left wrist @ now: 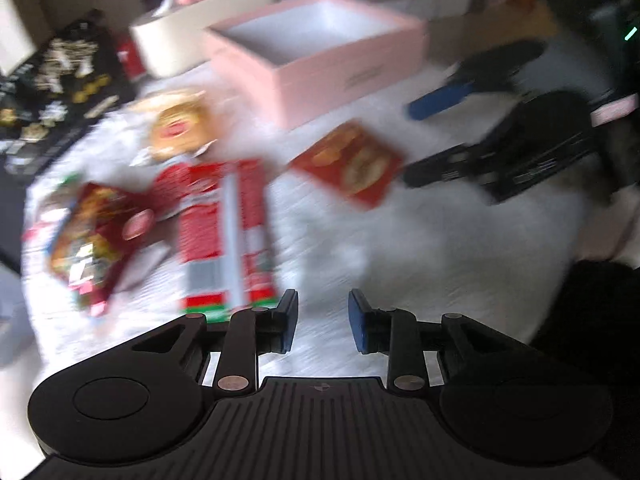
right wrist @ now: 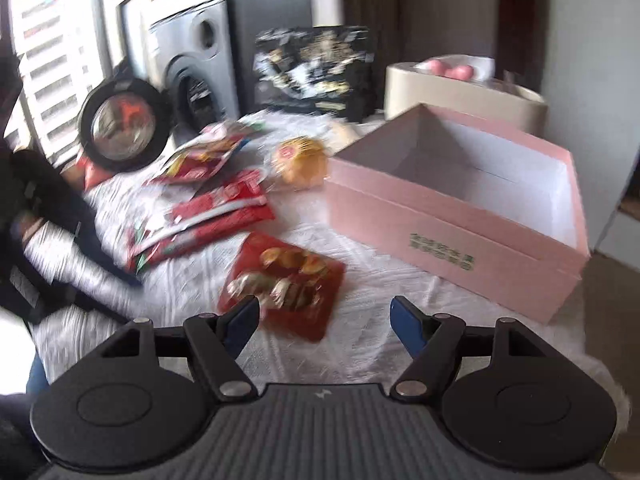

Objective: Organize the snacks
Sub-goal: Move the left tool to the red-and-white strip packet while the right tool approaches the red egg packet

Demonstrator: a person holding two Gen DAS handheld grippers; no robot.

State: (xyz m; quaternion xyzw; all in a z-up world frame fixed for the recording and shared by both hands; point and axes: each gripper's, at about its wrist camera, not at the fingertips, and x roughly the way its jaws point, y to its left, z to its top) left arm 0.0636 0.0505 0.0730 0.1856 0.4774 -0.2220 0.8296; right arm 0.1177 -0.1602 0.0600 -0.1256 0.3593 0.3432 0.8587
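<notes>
The right gripper [right wrist: 323, 322] hangs over a white cloth [right wrist: 360, 344], its blue fingers [right wrist: 406, 322] wide apart with nothing between them. A red snack bag [right wrist: 286, 280] lies just ahead. A pink box [right wrist: 460, 240] sits open beside it.

Pink box [right wrist: 452, 236] with white inside, red snack packets [right wrist: 286, 276], white textured cloth [right wrist: 360, 344].

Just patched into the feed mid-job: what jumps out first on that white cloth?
The open pink cardboard box dominates, empty and white inside, at the right of the white textured cloth. Left of it lies a scatter of red snack packets, the nearest a red packet picturing biscuits just ahead of the open right gripper. In the left wrist view, the long red-and-white snack pack lies beside the empty left gripper.
</notes>
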